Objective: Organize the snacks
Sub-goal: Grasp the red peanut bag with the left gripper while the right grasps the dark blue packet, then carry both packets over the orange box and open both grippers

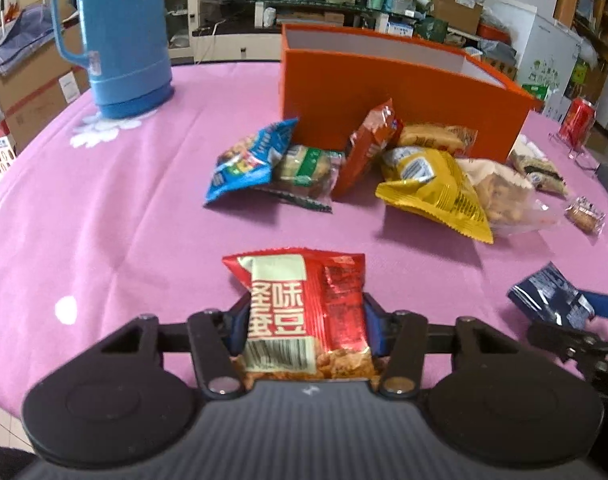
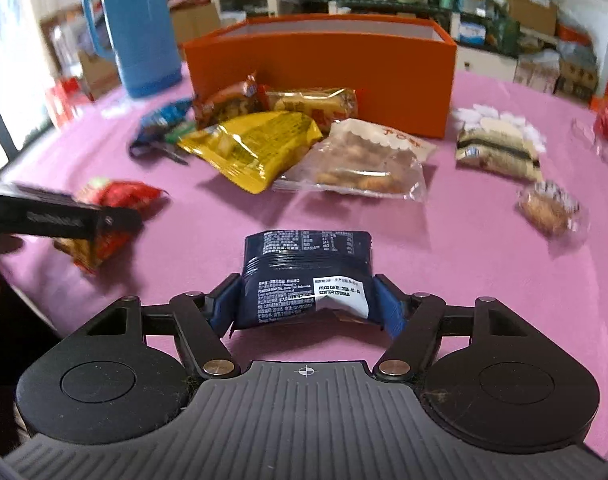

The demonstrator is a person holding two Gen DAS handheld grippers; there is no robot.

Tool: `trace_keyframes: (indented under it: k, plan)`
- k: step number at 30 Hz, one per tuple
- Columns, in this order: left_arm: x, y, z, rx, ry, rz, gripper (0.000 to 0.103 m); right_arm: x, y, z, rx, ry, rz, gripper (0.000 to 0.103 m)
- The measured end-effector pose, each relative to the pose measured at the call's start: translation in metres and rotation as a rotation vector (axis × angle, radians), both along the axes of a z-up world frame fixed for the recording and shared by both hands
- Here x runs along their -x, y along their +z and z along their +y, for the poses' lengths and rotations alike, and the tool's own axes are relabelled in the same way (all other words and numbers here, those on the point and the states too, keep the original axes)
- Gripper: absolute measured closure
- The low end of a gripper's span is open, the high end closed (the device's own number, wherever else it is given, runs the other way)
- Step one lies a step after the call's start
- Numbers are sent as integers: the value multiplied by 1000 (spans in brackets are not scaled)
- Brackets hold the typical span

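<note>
My left gripper (image 1: 305, 320) is shut on a red snack packet (image 1: 304, 312) with white lettering, its blue pads pressing both sides. My right gripper (image 2: 305, 300) is shut on a dark blue snack packet (image 2: 305, 276), pinched at its middle. That same blue packet (image 1: 549, 300) shows at the right edge of the left wrist view. The red packet (image 2: 112, 208) and the left gripper's dark finger (image 2: 60, 220) appear blurred at the left of the right wrist view. An open orange box (image 1: 403, 92) stands beyond a pile of snacks on the pink tablecloth (image 1: 124, 208).
In front of the box lie a blue bag (image 1: 244, 160), a green-wrapped cake (image 1: 304, 168), a red-orange packet (image 1: 367, 144), a yellow bag (image 1: 435, 188) and a clear cookie bag (image 2: 355, 164). A tall blue thermos (image 1: 120, 36) stands back left, a red can (image 1: 577, 120) far right.
</note>
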State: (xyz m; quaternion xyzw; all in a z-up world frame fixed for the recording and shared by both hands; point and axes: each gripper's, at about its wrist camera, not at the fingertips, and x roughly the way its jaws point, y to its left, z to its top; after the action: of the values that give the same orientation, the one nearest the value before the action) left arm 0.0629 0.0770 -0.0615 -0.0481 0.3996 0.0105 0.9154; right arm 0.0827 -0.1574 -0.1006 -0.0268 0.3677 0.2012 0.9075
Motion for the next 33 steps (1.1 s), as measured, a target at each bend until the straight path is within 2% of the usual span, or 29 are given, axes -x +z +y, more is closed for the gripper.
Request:
trace_keyframes:
  k: [5,8,12,14,17,19,24,28,33]
  plan:
    - [3,25,5,33,6,-50,50,27,20,-6,-100,12,-36,61]
    - [-13,47,4,33,-6,-93,50,21,47,-4,-112,34,-101,60]
    - [-57,75,3,9,-1,-156,50,-17,87,-5,-109,31,-207,60]
    - [-88,85,0,2,5,-180,50,-50,104,-6,-112,2,-254,60]
    - [-136,92,-2,13,4,-192,50,-104,116,-9,-146,-40,-279,60]
    - [-170,92,-5,23,0,-192,50,-141,118,-8,-153,-67,-283,60]
    - [-224,79,-20,-30,-16,-190,50,-218,101,3,-124,-102,-275,60]
    - [-240,62,-22,-34,-30,-153,50,-243,84,14,-98,-104,-268,59]
    - [-246,52,-19,-30,-14,-136,50,-248,73,26,-43,-88,-282,58]
